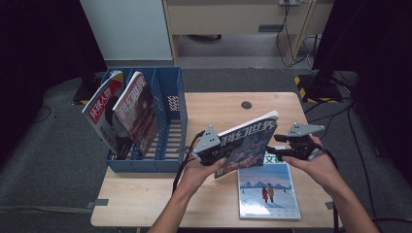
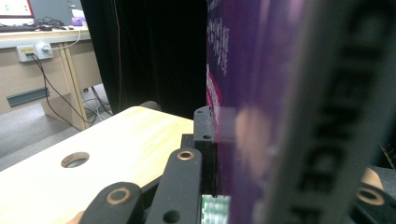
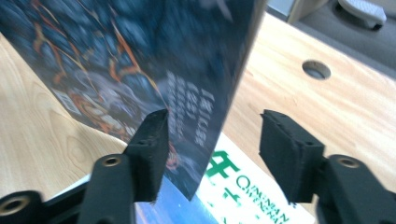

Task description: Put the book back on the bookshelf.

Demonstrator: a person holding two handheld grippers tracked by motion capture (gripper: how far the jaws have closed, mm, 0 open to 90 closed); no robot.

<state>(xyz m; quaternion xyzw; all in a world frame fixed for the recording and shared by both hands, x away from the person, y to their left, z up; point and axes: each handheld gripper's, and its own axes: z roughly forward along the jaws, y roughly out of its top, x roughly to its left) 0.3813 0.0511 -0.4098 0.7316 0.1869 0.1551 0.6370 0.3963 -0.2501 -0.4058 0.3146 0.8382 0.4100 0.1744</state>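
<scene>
A dark, glossy magazine with white Chinese title characters on its cover (image 1: 245,143) was held tilted above the pale wooden counter (image 1: 214,109), its lower left part pinched in the left claw (image 1: 214,156), whose jaws were pressed tight on the cover, as was seen close up in the left gripper view, where the purple cover (image 2: 252,116) stood against the black jaw. The right claw (image 1: 284,145) was seen just at the magazine's right edge; in the right gripper view its two black pads (image 3: 152,140) stood spread apart, the magazine's corner (image 3: 196,140) hanging between them without being pressed from both sides. No earlier picture being given, nothing is told of their motion. Beneath the raised magazine a second magazine with a pale blue snowy landscape and green lettering (image 1: 267,187) lay flat on the counter, near its front right corner. At the counter's left a blue plastic slatted file rack with several compartments (image 1: 167,121) stood, and in its left compartments a red-and-white magazine (image 1: 99,109) and a dark reddish magazine (image 1: 138,109) leaned.
</scene>
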